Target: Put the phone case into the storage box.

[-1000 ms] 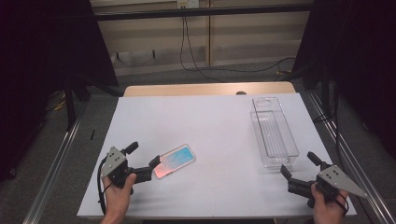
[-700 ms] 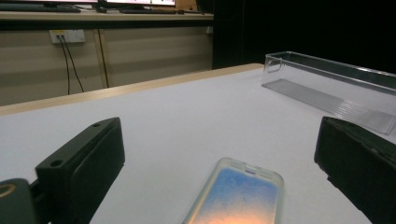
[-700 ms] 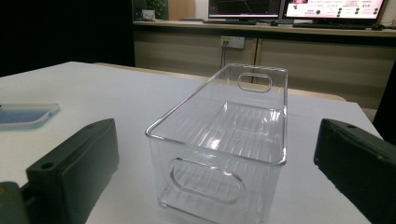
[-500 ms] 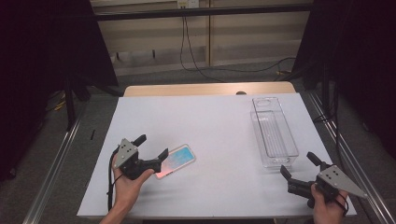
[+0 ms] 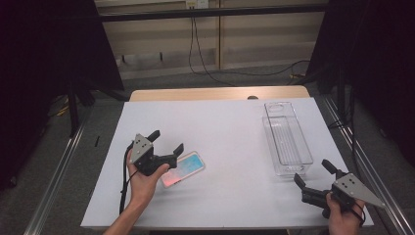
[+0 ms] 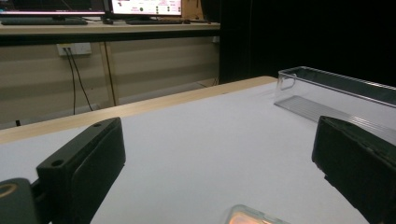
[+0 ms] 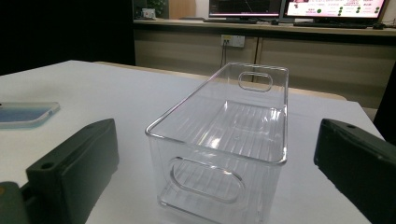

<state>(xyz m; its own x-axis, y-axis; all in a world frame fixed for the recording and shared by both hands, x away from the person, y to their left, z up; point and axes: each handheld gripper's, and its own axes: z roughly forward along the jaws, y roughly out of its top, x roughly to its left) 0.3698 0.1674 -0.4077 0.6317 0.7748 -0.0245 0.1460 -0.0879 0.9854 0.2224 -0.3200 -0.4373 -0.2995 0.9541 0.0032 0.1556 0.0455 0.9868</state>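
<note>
Left tongs (image 5: 166,140) – spread wide – hover just over the phone (image 5: 183,168). Right tongs (image 5: 314,174), also spread, face the clear bin (image 5: 288,142).

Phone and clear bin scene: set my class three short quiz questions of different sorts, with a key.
1. True or false: the left gripper has closed on the phone.
2. What lies inside the clear bin? A) a phone B) nothing C) a cable
3. Which gripper faces the bin's handle cut-out?

Key: 1. False; its jaws stand open above the phone's near end. 2. B. 3. The right gripper, jaws open.
</note>
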